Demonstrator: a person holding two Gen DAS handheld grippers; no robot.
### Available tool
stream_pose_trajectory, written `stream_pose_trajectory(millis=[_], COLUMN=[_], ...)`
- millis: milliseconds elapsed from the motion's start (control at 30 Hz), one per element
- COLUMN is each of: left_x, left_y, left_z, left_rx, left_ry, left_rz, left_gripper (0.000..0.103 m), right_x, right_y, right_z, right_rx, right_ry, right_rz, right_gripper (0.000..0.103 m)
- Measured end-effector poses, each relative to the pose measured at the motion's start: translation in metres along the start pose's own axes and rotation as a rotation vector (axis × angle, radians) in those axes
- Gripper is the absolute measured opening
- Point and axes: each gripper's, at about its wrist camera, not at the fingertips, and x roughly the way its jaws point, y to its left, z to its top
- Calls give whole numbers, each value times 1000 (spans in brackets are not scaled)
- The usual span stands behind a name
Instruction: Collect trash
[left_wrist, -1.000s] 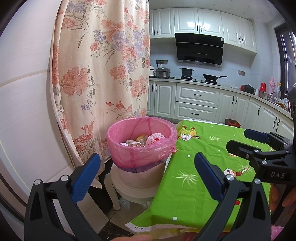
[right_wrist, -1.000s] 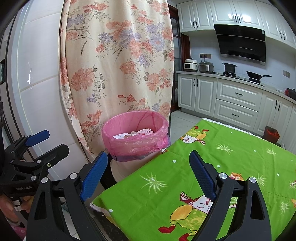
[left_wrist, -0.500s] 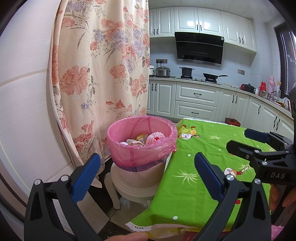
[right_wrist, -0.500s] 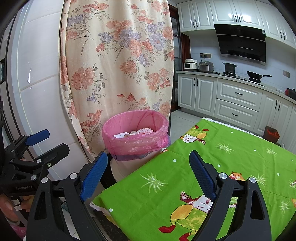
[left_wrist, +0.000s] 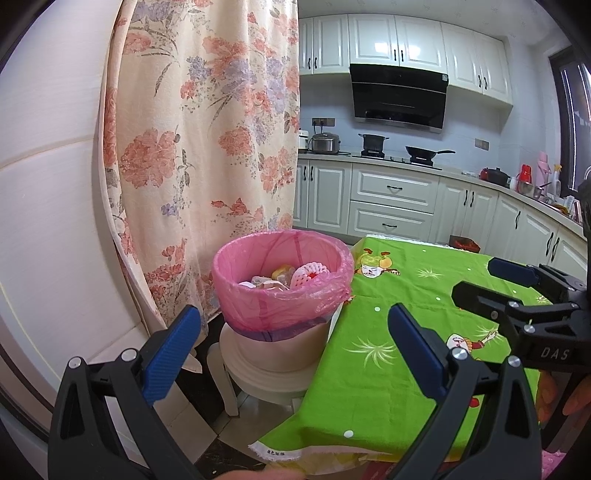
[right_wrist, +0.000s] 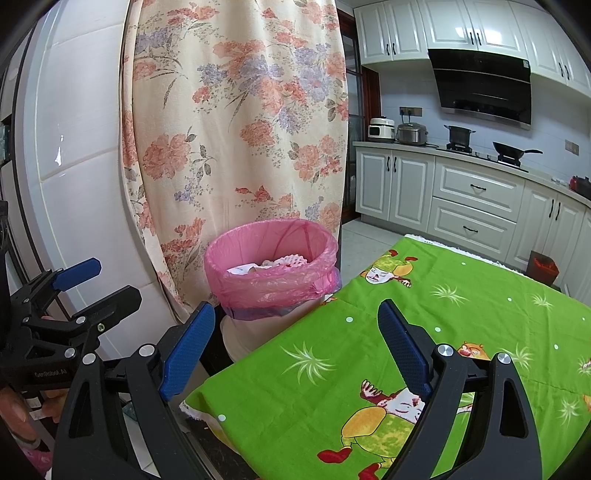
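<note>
A bin lined with a pink bag (left_wrist: 282, 291) stands on a white stool (left_wrist: 266, 384) beside the table's left corner; it also shows in the right wrist view (right_wrist: 273, 269). Trash (left_wrist: 291, 277) lies inside it: white foam net, yellowish scraps and paper. My left gripper (left_wrist: 293, 347) is open and empty, held short of the bin. My right gripper (right_wrist: 295, 345) is open and empty above the green tablecloth (right_wrist: 424, 332). Each gripper shows in the other's view: the right one (left_wrist: 517, 291) and the left one (right_wrist: 70, 291).
A floral curtain (left_wrist: 207, 147) hangs right behind the bin, next to a white wall panel (left_wrist: 48, 184). Kitchen cabinets (left_wrist: 399, 199), a stove with pots and a black hood (left_wrist: 399, 96) line the far wall. A small red bin (right_wrist: 543, 266) stands beyond the table.
</note>
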Motion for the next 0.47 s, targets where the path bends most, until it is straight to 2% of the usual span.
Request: stream_pose_trajectory(millis=[100,200,367,467], left_x=[0,-1,3,2], left_y=[3,1,1,1], left_z=[0,0,1,1], left_rx=[-21,-4,-13,-9], left_ry=[-11,-24,7,4], left_rz=[-18,2,-20,-9], left_gripper=[98,98,98,98], right_x=[0,0,0,0], right_y=[1,1,1,1], right_z=[-1,-2,-2,-1], right_rx=[-4,-6,-6,-4], right_ry=[1,2,2,0], right_rz=[0,-1,-1,-2], right_gripper=[84,84,84,84])
